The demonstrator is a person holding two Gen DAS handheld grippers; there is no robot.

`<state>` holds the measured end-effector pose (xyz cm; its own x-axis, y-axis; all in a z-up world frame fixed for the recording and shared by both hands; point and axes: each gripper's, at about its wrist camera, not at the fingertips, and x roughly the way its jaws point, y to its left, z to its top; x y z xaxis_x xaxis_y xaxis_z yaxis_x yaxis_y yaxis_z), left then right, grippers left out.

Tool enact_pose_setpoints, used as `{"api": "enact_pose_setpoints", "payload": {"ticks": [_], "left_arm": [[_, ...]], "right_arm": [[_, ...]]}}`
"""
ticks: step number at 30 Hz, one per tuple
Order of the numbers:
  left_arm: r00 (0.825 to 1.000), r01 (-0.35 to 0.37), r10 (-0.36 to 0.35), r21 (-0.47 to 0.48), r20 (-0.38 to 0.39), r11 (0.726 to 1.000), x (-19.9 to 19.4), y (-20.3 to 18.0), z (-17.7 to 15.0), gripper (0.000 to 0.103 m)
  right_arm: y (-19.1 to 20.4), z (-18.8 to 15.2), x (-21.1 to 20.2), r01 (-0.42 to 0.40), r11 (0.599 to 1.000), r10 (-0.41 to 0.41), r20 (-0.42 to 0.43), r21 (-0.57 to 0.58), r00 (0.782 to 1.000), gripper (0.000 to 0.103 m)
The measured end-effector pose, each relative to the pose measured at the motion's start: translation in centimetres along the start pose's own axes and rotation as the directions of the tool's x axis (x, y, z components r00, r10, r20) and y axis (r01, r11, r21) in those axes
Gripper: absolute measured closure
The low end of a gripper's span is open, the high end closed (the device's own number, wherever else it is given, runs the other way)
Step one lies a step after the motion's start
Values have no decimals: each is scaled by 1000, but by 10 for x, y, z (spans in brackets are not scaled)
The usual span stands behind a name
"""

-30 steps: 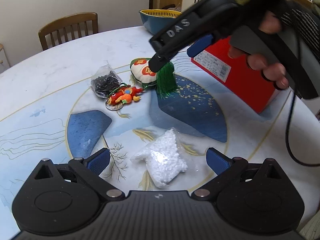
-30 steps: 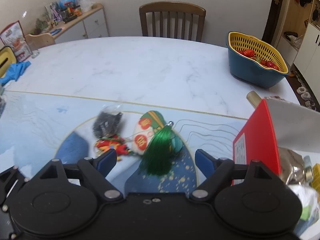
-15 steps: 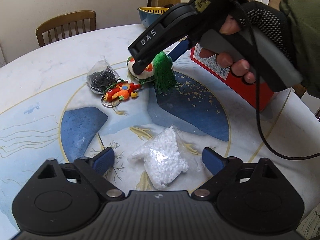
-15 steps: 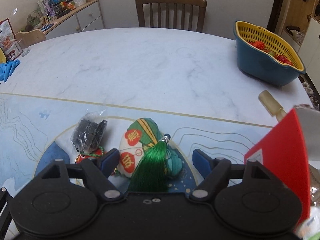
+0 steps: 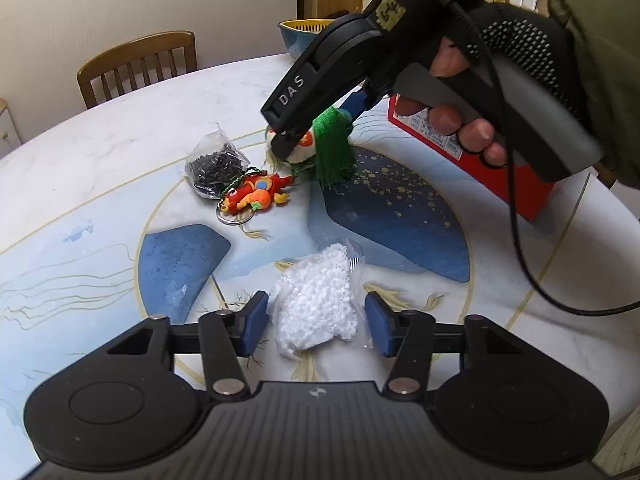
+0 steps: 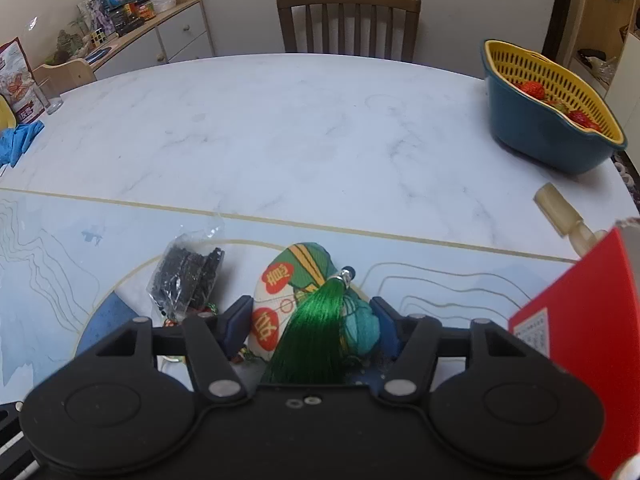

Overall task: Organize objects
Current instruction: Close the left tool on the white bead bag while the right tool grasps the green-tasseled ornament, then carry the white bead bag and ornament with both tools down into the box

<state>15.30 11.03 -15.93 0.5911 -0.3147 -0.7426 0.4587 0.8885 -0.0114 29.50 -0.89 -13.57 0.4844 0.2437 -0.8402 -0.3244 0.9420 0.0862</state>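
Presently, step: grasping.
Right gripper: jaws open astride embroidered cloth sachet with green tassel.
Left gripper: jaws open astride clear bag of white beads.
Next: close both, lift.

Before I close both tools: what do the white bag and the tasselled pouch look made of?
White bag: thin clear plastic, glossy and crinkled, full of small white beads, likely plastic or foam. Pouch: printed cloth, matte and stuffed-looking; its green tassel looks like silky thread.
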Motion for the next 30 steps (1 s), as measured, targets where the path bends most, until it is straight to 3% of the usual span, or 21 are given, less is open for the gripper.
{"api": "enact_pose_setpoints", "payload": {"ticks": [7,19,30], "left_arm": [[1000,17,-19,-90,-23,996,-3,12,6,61],[1000,6,-3,-144,23,990,-35,10,23,62],[999,25,-19,-148,46,989,-67,-6,57,62]], "right_arm": [[-2,-4,-25,7,1000,-8,26,10,1000,46],[-9,-18,-102,-28,999,24,111,32,994,46],[-16,-39,-165,-51,998,47,150,21,988,45]]}}
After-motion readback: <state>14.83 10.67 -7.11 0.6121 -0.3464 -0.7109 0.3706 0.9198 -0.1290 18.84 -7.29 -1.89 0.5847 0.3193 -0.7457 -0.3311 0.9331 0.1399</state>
